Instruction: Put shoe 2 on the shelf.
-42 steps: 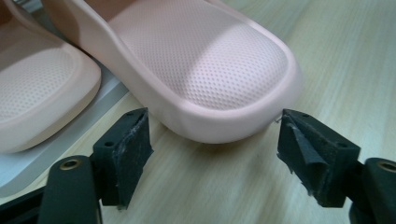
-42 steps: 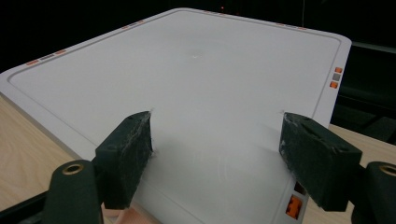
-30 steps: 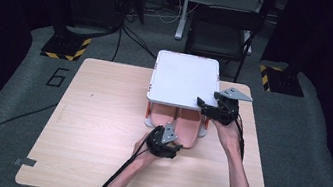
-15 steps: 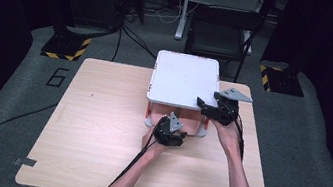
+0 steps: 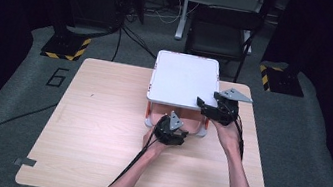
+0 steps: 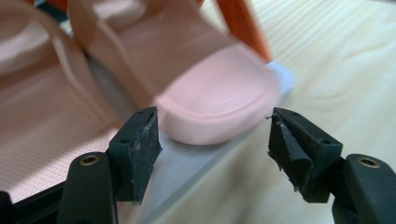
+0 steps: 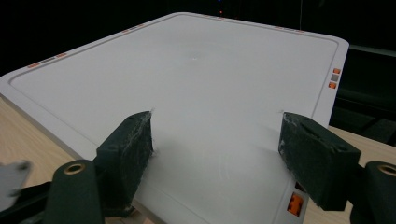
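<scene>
A low rack with a white top [image 5: 184,78] and orange legs [image 6: 243,25] stands at the far middle of the wooden table [image 5: 98,128]. Two pink slippers lie on its lower shelf [image 6: 187,158]: one toe [image 6: 219,100] pokes over the shelf's front edge, the other [image 6: 37,107] lies beside it. My left gripper [image 5: 171,129] is at the rack's front, open [image 6: 212,140], its jaws level with that toe and not touching it. My right gripper [image 5: 203,106] hovers open over the white top's [image 7: 196,93] near right corner, jaws [image 7: 217,140] holding nothing.
Bare wood [image 6: 350,70] spreads in front of and to the left of the rack. Off the table's far edge stand a dark chair [image 5: 220,31] and yellow-black striped bases [image 5: 65,47]. Cables trail from both grippers toward the near edge.
My left gripper has moved forward along the table, up to the rack's lower shelf and the slipper toe. The right gripper has stayed at the top's corner.
</scene>
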The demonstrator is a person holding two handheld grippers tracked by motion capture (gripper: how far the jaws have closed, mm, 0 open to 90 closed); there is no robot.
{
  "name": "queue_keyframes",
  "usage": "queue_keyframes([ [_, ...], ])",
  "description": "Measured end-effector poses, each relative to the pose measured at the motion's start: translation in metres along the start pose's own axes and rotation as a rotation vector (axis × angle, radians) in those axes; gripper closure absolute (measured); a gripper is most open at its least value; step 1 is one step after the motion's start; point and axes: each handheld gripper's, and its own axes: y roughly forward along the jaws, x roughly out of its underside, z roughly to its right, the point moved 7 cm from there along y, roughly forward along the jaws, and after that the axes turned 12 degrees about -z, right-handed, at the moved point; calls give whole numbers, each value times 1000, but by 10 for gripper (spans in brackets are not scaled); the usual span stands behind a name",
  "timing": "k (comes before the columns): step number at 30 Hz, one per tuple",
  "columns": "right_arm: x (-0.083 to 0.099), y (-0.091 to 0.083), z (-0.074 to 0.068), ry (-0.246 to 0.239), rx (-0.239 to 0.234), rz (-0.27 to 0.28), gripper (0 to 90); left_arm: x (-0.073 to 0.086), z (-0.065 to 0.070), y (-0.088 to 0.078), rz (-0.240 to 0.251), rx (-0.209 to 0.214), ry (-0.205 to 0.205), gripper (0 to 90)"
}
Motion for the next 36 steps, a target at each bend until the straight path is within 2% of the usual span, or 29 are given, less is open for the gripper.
queue_keyframes([
  [2, 0, 0, 0, -4, -3, 0, 252, 2, 1, -16, 41, 24, 10, 308],
  [3, 1, -1, 0, -3, -5, 1, 249, 4, 1, -29, 83, 36, -4, 290],
  [6, 1, -5, 0, 22, -12, 24, 218, 12, -7, -66, 147, 72, -32, 218],
  [7, 2, -7, 0, 32, -14, 29, 209, 14, -11, -76, 172, 69, -37, 192],
  [11, 5, -19, -2, 49, -17, 56, 181, 30, -45, -131, 295, 73, -166, 132],
  [12, 6, -23, -4, 48, -16, 73, 174, 34, -54, -142, 310, 60, -188, 119],
  [13, 7, -27, -5, 46, -10, 81, 174, 40, -63, -152, 321, 34, -186, 117],
  [16, 15, -37, -11, 40, 0, 83, 172, 54, -86, -178, 343, -13, -217, 115],
  [18, 25, -43, -16, 49, 8, 84, 171, 63, -100, -198, 385, -42, -260, 115],
  [20, 37, -51, -20, 58, 9, 92, 171, 72, -111, -215, 412, -64, -269, 119],
  [21, 43, -54, -21, 64, 10, 99, 171, 76, -118, -227, 439, -80, -295, 119],
  [24, 62, -62, -21, 81, 33, 93, 170, 89, -132, -249, 443, -152, -290, 127],
  [25, 67, -64, -20, 84, 40, 90, 168, 97, -137, -254, 418, -181, -278, 132],
  [27, 78, -70, -17, 93, 55, 90, 167, 107, -142, -258, 379, -211, -264, 137],
  [33, 101, -80, -12, 118, 66, 79, 163, 140, -148, -253, 311, -226, -298, 148],
  [36, 108, -82, -11, 109, 69, 67, 163, 146, -148, -249, 309, -215, -310, 150],
])
